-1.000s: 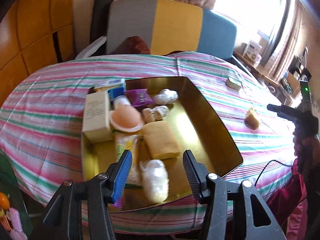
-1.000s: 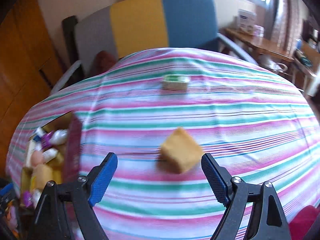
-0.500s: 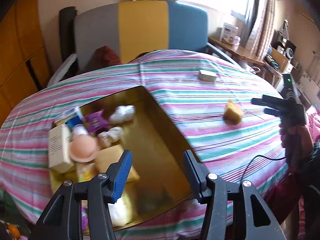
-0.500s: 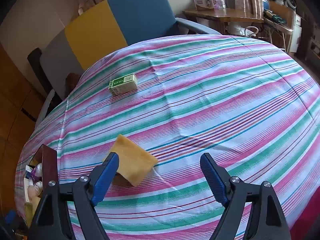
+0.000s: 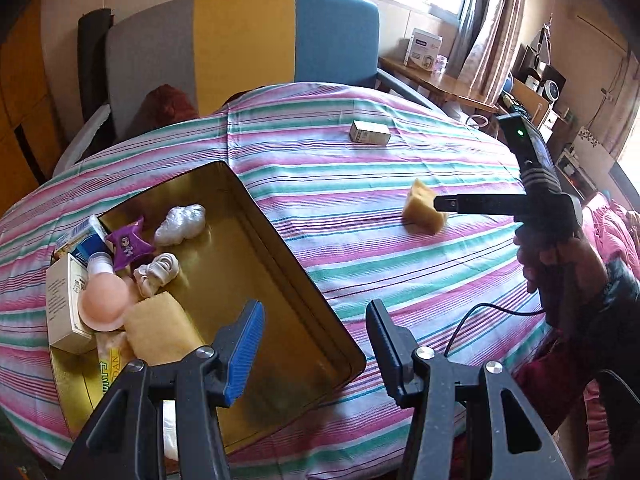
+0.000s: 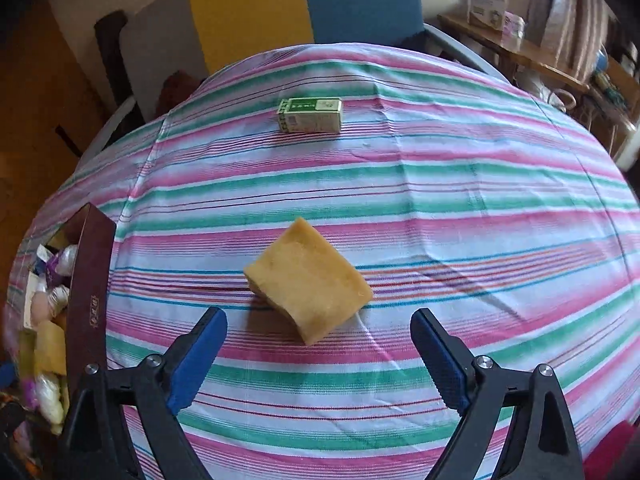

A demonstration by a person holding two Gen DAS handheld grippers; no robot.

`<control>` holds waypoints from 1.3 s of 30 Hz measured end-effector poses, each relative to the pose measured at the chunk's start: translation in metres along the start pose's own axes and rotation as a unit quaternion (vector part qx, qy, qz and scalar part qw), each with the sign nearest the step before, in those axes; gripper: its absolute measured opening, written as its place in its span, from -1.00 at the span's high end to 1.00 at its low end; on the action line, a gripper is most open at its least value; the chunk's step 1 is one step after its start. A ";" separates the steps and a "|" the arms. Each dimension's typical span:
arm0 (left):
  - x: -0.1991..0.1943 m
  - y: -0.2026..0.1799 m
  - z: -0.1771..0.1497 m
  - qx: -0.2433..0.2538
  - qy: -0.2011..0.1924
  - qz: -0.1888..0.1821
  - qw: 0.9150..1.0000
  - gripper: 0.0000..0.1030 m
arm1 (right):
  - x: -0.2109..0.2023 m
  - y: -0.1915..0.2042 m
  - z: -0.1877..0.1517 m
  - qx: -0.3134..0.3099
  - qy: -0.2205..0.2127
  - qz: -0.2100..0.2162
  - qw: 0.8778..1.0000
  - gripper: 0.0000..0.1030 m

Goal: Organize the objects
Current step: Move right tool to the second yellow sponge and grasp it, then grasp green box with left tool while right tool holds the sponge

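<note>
Striped cloth in pink, green and white is covering the round tabletop (image 6: 440,184), with a grey, yellow and blue chair (image 5: 240,40) standing behind its far edge.

At the left edge of the tabletop a gold tin (image 5: 256,280) is lying open, apparently serving as the collecting place: a white carton (image 5: 64,304), a pink round piece (image 5: 102,304), a purple packet (image 5: 128,242), a white wad (image 5: 180,222) and one sponge (image 5: 160,332) are crowding its left half, while its right half is showing bare metal. The left gripper (image 5: 312,344) is hanging over the tin's near right corner, its tongs apart and holding nothing, which suggests it is waiting while the other hand works.

Further right, near the middle of the tabletop, the loose yellow sponge (image 6: 308,284) is lying flat on the cloth, well apart from the tin. Its long axis is running diagonally, from far left to near right in the right wrist view, one corner pointing at the far edge and another at the near edge. The right gripper (image 6: 320,356) is hovering just short of it with tongs spread wide on either side of that nearer corner, touching nothing; this looks like a lining-up for a grasp, and the diagonal lie may call for a twist of the wrist.

Beyond, toward the far edge, a small green box (image 6: 310,114) is lying with its long side crosswise, presumably waiting its turn.
</note>
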State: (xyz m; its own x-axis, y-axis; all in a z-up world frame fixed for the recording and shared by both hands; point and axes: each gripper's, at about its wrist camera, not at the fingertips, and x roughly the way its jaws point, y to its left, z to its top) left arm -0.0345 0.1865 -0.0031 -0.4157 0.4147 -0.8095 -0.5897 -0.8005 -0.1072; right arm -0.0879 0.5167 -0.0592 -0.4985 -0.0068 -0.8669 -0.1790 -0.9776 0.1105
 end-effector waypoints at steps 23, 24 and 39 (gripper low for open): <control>0.079 -0.057 0.109 0.033 0.042 -0.024 0.998 -0.09 | 0.011 -0.059 0.016 0.087 0.005 -0.056 0.995 -0.18; 0.088 -0.060 0.116 0.029 0.050 -0.030 0.998 -0.18 | 0.009 -0.059 0.016 0.089 0.005 -0.054 0.995 -0.19; 0.220 -0.094 0.221 0.005 0.072 -0.011 0.997 -0.68 | -0.004 -0.068 0.018 0.117 -0.005 -0.025 0.993 -0.27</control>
State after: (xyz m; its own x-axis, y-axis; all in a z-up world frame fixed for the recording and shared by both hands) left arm -0.2236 0.4484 -0.0439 -0.2983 0.3653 -0.8818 -0.6046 -0.7872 -0.1216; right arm -0.0888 0.5867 -0.0548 -0.4918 0.0442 -0.8696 -0.3954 -0.9011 0.1778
